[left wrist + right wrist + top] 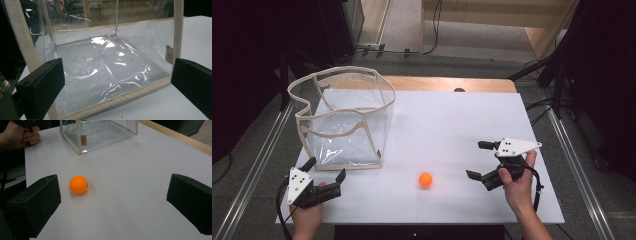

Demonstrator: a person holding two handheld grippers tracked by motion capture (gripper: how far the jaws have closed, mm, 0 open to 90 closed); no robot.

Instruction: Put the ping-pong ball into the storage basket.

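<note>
1. On the white table, a small round orange ball lies bare near the front edge, between the two claws and apart from both.
2. The right claw, at the ball's 3 o'clock, is spread wide and holds nothing; in the right gripper view the ball sits just off its left jaw.
3. The left claw is likewise released, facing the clear plastic bag with cream fabric trim, which stands open-topped at the ball's 10 o'clock.
4. Judged likely: the ball goes into the bag. The right claw should centre the ball between its jaws first, then close gently, since a round ball rolls from a lopsided pinch.
</note>
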